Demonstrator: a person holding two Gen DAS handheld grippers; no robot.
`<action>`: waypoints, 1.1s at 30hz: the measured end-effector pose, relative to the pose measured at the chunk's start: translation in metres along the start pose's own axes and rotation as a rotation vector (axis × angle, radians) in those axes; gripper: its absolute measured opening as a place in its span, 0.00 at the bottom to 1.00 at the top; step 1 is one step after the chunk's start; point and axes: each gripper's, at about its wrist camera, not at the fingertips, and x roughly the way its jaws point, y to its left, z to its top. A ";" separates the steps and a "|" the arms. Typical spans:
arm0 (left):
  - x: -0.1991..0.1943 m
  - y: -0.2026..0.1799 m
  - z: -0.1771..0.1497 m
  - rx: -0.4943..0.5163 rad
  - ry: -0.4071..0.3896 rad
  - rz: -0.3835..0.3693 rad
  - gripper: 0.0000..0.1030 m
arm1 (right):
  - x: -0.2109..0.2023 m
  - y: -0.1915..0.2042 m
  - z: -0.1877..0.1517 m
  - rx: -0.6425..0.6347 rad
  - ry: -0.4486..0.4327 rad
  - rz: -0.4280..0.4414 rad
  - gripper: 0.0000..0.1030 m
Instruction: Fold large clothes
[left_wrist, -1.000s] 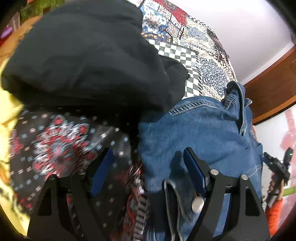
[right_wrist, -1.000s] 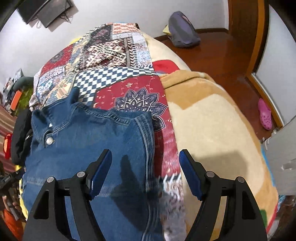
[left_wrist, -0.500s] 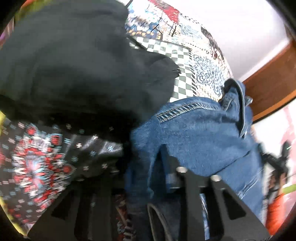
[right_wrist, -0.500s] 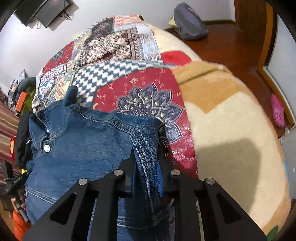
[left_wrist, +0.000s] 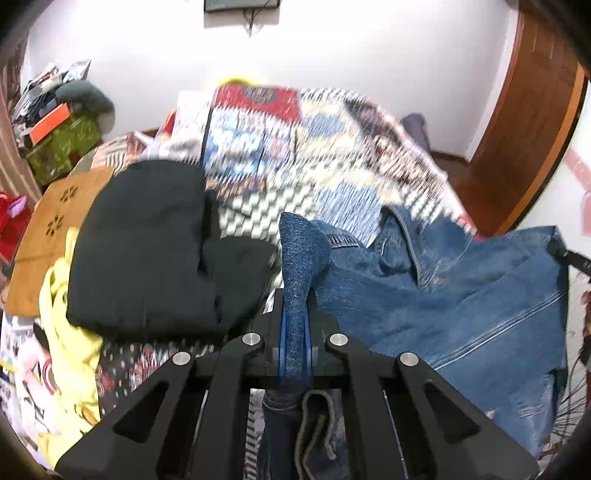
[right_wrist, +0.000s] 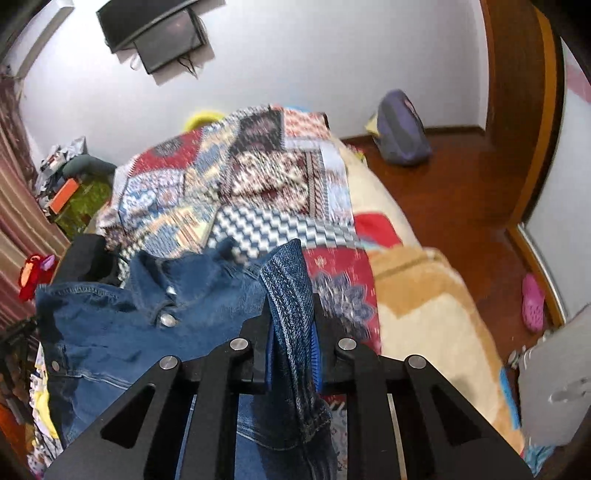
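A blue denim jacket (left_wrist: 443, 295) hangs lifted above the patchwork bedspread (left_wrist: 332, 147). My left gripper (left_wrist: 294, 314) is shut on a pinched fold of the jacket's edge, which sticks up between the jaws. My right gripper (right_wrist: 291, 325) is shut on another fold of the same denim jacket (right_wrist: 147, 325), near its seam; the collar and a metal button show to its left. The jacket stretches between the two grippers.
A folded black garment (left_wrist: 147, 251) lies on the bed left of the jacket, with a yellow garment (left_wrist: 66, 332) beside it. A beige blanket (right_wrist: 424, 314) covers the bed's right side. A purple bag (right_wrist: 402, 129) and a pink shoe (right_wrist: 533, 302) lie on the wooden floor.
Both grippers closed on the denim jacket's edges and lifted it off the bed. Both views tilted up, now showing the wall and room.
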 end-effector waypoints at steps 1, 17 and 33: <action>-0.001 -0.003 0.007 0.002 -0.011 -0.008 0.06 | -0.004 0.003 0.007 -0.009 -0.015 0.001 0.13; 0.102 -0.001 0.098 0.035 0.027 0.080 0.06 | 0.067 -0.002 0.077 -0.020 -0.052 -0.081 0.13; 0.101 0.018 0.071 0.054 0.099 0.170 0.53 | 0.061 -0.009 0.055 -0.065 0.043 -0.188 0.62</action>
